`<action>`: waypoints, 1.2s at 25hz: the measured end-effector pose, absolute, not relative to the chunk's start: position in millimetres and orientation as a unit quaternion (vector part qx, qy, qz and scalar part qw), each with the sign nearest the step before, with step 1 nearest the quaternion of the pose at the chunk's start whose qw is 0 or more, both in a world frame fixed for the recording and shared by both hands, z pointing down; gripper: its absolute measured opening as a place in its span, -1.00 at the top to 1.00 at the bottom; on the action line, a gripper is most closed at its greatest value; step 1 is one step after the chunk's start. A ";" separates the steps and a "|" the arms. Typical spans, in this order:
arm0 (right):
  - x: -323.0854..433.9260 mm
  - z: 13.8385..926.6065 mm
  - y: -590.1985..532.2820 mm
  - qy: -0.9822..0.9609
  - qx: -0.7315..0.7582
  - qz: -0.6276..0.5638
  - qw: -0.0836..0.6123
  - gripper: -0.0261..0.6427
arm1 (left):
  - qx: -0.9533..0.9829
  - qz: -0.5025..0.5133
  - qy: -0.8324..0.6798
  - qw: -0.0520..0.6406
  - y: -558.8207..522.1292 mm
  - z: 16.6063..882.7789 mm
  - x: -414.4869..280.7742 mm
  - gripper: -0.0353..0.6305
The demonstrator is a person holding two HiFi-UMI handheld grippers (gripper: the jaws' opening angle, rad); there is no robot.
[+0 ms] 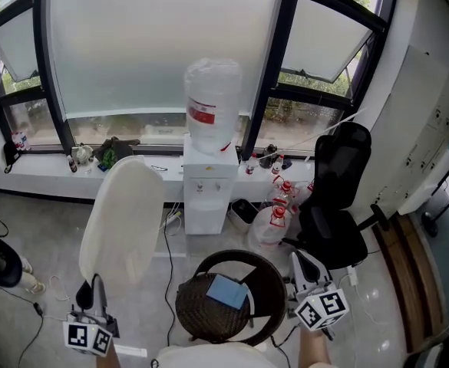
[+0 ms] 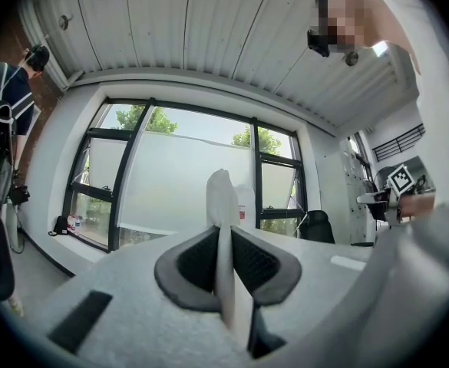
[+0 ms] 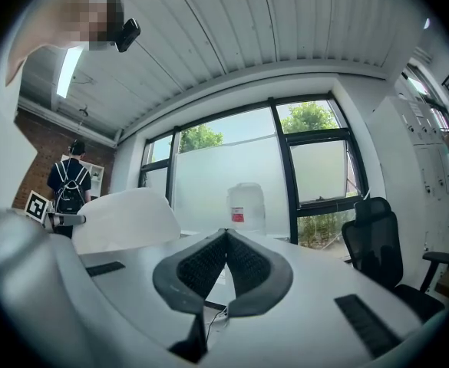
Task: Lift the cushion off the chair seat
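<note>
The white cushion (image 1: 124,221) hangs upright in the air at the left, clear of the round dark wicker chair (image 1: 270,286). My left gripper (image 1: 95,284) is shut on its lower edge. In the left gripper view the cushion's thin edge (image 2: 222,198) stands pinched between the dark pads (image 2: 197,261) of the left gripper (image 2: 225,234). A blue flat thing (image 1: 226,290) lies on the chair seat. My right gripper (image 1: 305,264) hovers by the chair's right rim. In the right gripper view the right gripper (image 3: 226,238) is shut with nothing in it, and the cushion (image 3: 124,217) shows off to its left.
A white water dispenser (image 1: 206,194) with a large bottle stands by the window behind the chair. Several water bottles (image 1: 274,217) sit on the floor beside a black office chair (image 1: 339,198). Cables run over the floor. A person with a backpack (image 2: 1,121) stands at the left.
</note>
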State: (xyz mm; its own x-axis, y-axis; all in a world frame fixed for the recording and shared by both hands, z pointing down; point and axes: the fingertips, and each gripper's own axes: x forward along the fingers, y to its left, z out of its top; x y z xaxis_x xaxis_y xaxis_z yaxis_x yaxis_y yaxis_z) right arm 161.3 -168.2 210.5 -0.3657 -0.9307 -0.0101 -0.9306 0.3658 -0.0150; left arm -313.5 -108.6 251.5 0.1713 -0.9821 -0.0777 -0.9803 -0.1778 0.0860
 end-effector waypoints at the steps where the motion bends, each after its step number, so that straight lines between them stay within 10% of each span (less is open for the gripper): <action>1: 161.3 212.3 -166.2 0.826 -0.564 -0.005 0.009 0.92 | 0.766 -0.057 -0.641 0.010 -107.4 252.1 -313.8 0.77; 30: 163.7 231.8 -134.8 0.832 -0.554 -0.027 0.014 0.92 | 0.779 -0.071 -0.624 0.002 -84.5 237.0 -284.4 0.77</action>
